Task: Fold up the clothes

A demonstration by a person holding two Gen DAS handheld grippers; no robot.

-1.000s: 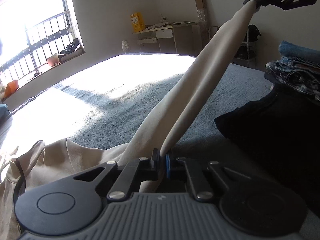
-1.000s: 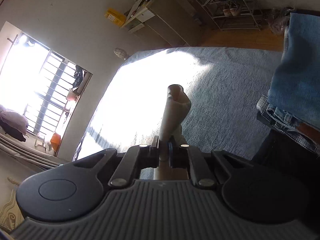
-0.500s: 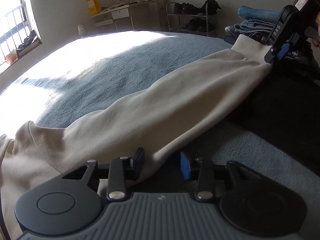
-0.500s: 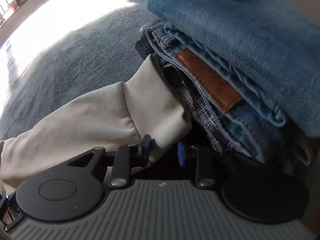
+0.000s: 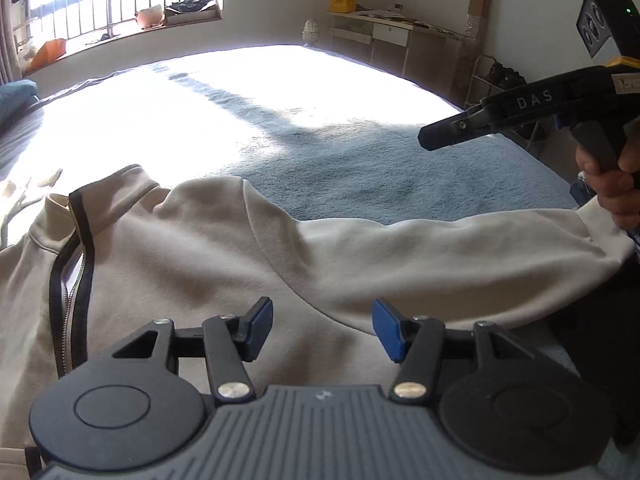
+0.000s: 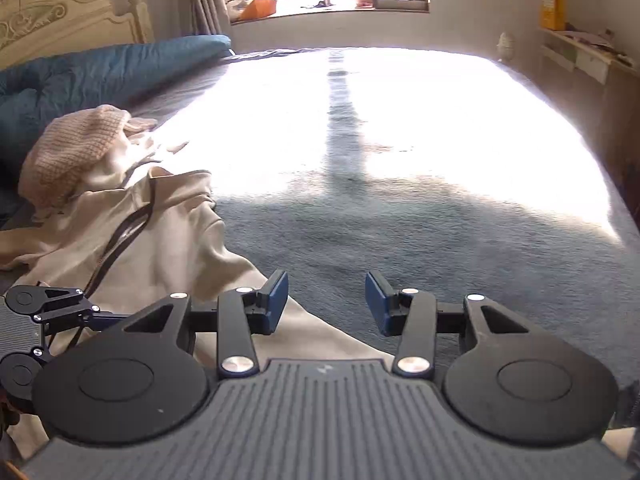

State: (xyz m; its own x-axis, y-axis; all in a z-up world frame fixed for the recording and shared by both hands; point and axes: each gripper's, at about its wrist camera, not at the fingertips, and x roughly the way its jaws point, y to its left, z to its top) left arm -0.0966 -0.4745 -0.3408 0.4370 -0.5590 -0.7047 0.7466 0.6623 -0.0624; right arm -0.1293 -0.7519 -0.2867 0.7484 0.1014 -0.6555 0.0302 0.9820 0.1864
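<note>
A beige zip-up sweatshirt (image 5: 192,264) lies flat on the blue-grey bed cover (image 5: 360,152), its sleeve (image 5: 460,252) stretched out to the right. My left gripper (image 5: 322,324) hovers over the shoulder seam with its jaws opening and nothing between the pads. My right gripper (image 5: 434,140), held by a hand (image 5: 612,188), hangs above the cuff end of the sleeve. In the right wrist view the right gripper (image 6: 326,300) is also opening, empty, over the sleeve's edge (image 6: 312,332) and the bed cover. The left gripper (image 6: 48,308) shows at that view's left edge.
A pink knitted garment (image 6: 72,152) and a blue duvet (image 6: 100,72) lie by the headboard. Dark cloth (image 5: 592,320) lies at the bed's right edge. A desk (image 5: 392,36) and shoe rack (image 5: 504,76) stand beyond the bed, under bright window light.
Both grippers have let go of the sleeve, which now lies flat on the bed. The left gripper moved toward the shoulder; the right swung away from the jeans pile to face the bed.
</note>
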